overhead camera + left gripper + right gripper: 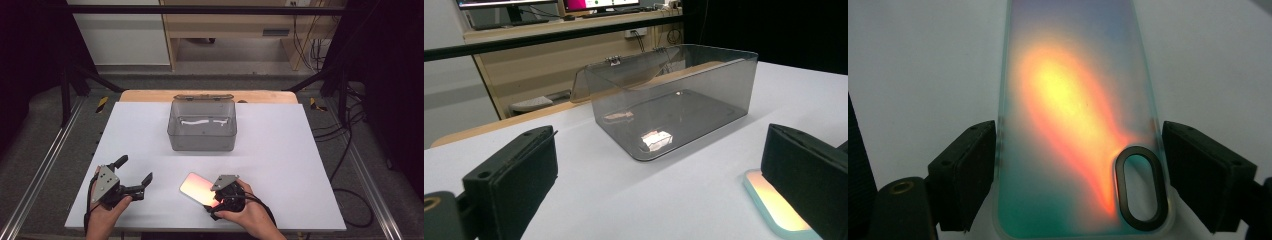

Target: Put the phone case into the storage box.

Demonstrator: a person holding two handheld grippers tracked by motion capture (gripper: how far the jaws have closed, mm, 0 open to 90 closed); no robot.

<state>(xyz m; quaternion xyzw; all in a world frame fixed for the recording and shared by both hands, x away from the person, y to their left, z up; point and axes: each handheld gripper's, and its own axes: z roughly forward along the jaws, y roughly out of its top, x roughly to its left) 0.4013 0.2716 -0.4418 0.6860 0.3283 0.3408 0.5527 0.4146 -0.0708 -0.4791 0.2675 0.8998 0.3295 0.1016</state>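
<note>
- Phone case (pixel 196 187) lies flat on the white table (pixel 280 150), near edge, right of centre, camera cutout toward the person. It is not lifted.
- Clear grey box (pixel 202 126) stands at the far middle of the table, lid hinged back, well apart from the case. Inside, only light reflections can be made out.
- Judgement: work is at the pick-up stage. Likely aim is to put the case into the box; grasp, lift, carry and release are all left to do.
- Right hand-held gripper (pixel 1079 170): jaws wide apart, straddling the case near its cutout end. In the right gripper view the left jaw sits at or just against the case's edge and the right jaw just beside the other edge; no firm clamp is visible.
- Left hand-held gripper (pixel 134 172): jaws spread wide, nothing between them, resting near the left near corner, pointed toward the box. The case edge (pixel 774 207) shows just beyond its right jaw.
</note>
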